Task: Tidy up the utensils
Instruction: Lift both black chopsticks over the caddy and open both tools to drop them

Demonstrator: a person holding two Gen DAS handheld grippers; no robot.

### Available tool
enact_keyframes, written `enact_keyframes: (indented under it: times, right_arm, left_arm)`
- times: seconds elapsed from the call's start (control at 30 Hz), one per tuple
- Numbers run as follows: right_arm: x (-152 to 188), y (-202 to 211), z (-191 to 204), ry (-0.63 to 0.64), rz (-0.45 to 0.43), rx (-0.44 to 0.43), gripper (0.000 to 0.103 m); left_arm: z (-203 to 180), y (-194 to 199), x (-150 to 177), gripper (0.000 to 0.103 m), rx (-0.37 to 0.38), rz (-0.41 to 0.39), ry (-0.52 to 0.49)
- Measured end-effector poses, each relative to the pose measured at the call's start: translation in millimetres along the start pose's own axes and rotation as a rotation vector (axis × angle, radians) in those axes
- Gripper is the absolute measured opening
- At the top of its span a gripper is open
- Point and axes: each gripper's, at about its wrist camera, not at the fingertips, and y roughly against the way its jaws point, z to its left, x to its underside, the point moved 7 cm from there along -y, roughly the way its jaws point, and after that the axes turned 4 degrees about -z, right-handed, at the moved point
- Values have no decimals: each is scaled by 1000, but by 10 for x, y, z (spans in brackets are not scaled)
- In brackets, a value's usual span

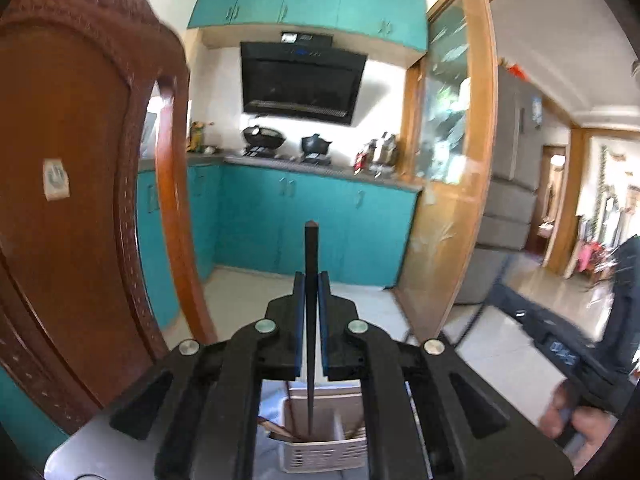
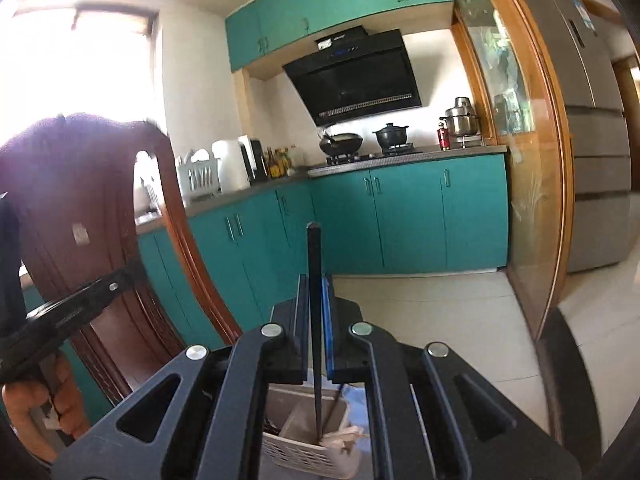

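Left gripper (image 1: 311, 280) clamped on a dark chopstick (image 1: 310, 256), held upright above the white utensil basket (image 1: 320, 454). Right gripper (image 2: 316, 284) likewise clamped on a second dark chopstick (image 2: 314, 256), its lower tip reaching into the same basket (image 2: 296, 450).

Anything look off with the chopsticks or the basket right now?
Nothing stands out. Each hand-held gripper is shut on one dark chopstick, held upright above the white utensil basket.
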Motion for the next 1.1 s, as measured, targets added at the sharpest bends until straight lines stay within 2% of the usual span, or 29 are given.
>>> enact_keyframes:
  times: [0.23,0.53,0.77,0.83,0.9,1.03,1.1]
  right_arm:
    - [309,-118,110,61,52,7,7]
    - [488,-204,188,81,94,-1,7]
    - [526,-230,228,78,111,-4,7]
    - [523,-215,231,62,108,-11,10]
    - [517,-189,234,51,103,-20,27]
    - [456,-95,260,39,64,-43,39]
    - [426,-27,269,36,39,-52,48]
  left_arm:
    - [18,-333,451,7,-45,100,-8]
    - [-13,-306,696,8,-52,130,-64]
    - [-18,-304,761,8,-48,137,-74]
    - [-17,-296,765,8,-45,137,-73]
    - [-23,-308,750,8,-38,138,-67]
    - [-7,-301,755,8,-33,138,-61]
    - [-4,-286,762,10,-30,137,-59]
